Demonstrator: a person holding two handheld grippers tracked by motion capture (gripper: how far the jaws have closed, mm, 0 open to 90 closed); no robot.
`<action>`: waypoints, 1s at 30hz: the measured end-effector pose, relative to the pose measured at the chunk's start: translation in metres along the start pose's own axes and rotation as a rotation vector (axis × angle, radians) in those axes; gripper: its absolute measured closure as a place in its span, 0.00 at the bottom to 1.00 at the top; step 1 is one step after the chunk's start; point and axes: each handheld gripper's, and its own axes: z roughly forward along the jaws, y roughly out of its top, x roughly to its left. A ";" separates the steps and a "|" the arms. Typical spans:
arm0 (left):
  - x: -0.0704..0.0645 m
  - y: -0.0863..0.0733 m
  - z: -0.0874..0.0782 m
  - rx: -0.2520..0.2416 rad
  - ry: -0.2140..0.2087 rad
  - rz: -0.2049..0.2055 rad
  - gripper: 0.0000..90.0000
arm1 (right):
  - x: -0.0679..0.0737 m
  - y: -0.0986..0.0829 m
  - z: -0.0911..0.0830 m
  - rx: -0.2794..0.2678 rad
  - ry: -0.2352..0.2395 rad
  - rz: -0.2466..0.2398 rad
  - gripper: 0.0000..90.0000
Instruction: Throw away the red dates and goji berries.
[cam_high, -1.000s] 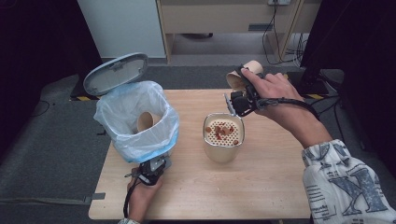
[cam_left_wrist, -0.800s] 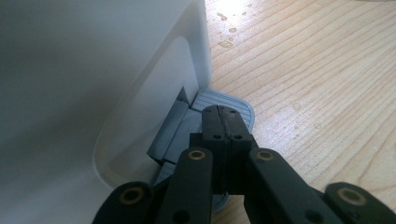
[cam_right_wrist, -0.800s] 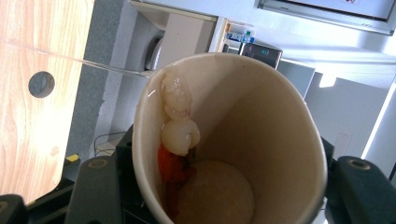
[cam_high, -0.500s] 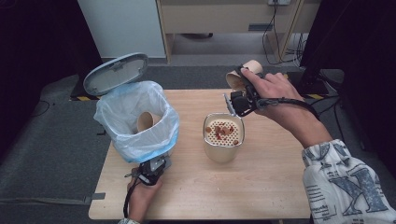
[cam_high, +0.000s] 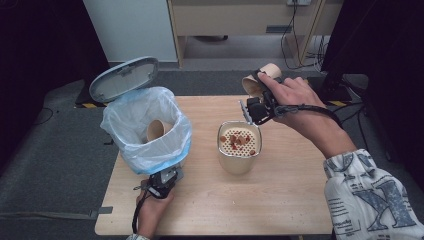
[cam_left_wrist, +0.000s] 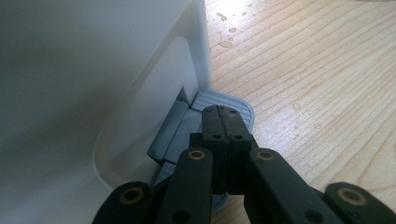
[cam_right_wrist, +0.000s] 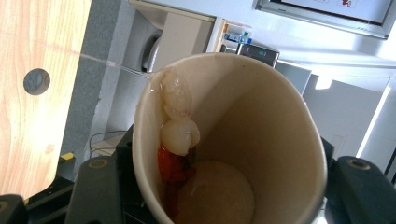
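Paper cup, clamped in the right gripper above the desk's far edge, risked dripping residue outside the strainer; left gripper, closed, pressed the bin pedal.

No text (or label) can be read anywhere.

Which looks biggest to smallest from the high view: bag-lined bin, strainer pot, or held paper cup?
1. Bag-lined bin.
2. Strainer pot.
3. Paper cup in the right tool; it sits farther back, so its true size is unsure.
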 end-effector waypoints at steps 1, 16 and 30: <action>0.000 0.000 0.000 0.000 0.000 0.000 0.99 | 0.000 0.000 0.000 0.000 0.000 -0.002 0.42; 0.000 0.000 0.000 0.000 -0.001 -0.002 0.99 | 0.015 0.015 0.007 0.051 0.004 -0.282 0.42; 0.000 0.000 0.000 -0.001 -0.001 0.001 0.99 | 0.003 0.006 0.004 0.052 -0.020 -0.196 0.42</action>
